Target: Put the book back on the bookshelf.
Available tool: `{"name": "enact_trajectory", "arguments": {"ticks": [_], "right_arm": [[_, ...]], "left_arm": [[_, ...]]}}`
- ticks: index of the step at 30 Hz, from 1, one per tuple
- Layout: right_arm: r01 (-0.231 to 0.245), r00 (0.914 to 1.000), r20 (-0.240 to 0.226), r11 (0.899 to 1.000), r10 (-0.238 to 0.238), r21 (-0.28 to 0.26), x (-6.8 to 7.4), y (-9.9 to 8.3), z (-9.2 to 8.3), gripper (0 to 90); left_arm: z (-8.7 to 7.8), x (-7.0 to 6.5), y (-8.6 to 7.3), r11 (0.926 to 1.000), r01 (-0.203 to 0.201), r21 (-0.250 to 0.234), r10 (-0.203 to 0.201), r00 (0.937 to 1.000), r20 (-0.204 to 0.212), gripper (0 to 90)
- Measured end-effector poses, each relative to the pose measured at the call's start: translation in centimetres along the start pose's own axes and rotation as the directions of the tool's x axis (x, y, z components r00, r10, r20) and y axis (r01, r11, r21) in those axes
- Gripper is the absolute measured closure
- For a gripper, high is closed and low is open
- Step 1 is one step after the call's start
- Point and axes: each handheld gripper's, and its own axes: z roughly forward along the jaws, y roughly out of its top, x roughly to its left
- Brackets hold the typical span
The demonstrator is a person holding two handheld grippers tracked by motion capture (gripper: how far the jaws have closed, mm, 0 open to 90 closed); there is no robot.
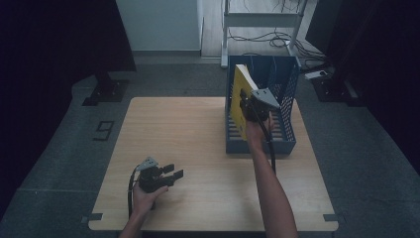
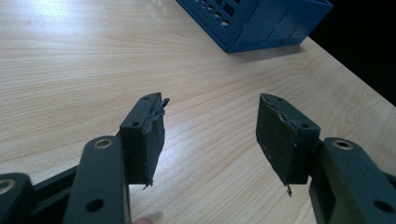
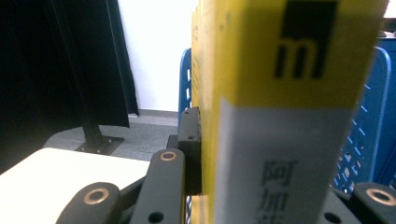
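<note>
The right gripper (image 1: 246, 105) has its black fingers (image 3: 190, 140) pressed flat against the two covers of a thick yellow book with a grey-white spine label (image 3: 280, 116), clamped shut on it so the spine faces back along the gripper. That grip, taken on the broad faces and not on an edge, looks chosen to keep the volume from swinging while it is stood up.

In the high view the book (image 1: 240, 96) stands on edge over the left end of the blue perforated plastic file rack (image 1: 287, 84), against its left wall, with its long axis upright and leaning slightly. Whether its bottom edge already rests on the slatted floor I cannot tell. Judging from this pose, the work in hand is slotting the book into the rack like a shelved volume.

The left gripper (image 1: 172, 176) lies low over the pale wooden counter (image 1: 188, 144), well apart from the rack, its fingers (image 2: 144, 135) spread wide with nothing between them. It points toward the rack's near corner (image 2: 252, 23), seemingly parked out of the way while the right hand works.
</note>
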Motion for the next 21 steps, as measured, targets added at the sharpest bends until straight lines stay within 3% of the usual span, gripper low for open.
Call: {"name": "enact_trajectory", "arguments": {"ticks": [9,21], "right_arm": [[0.017,0.9998,0.006,1.0,-0.017,0.008,0.1,0.2,0.9,74.5],[-0.011,0.9999,0.006,1.0,0.011,0.019,-0.3,-0.5,2.3,74.5]], "left_arm": [[0.0,0.0,0.0,1.0,0.001,0.001,-0.001,1.0,0.003,41.7],[0.3,-0.4,0.0,0.9999,-0.008,0.015,0.007,0.9998,0.017,41.5]]}}
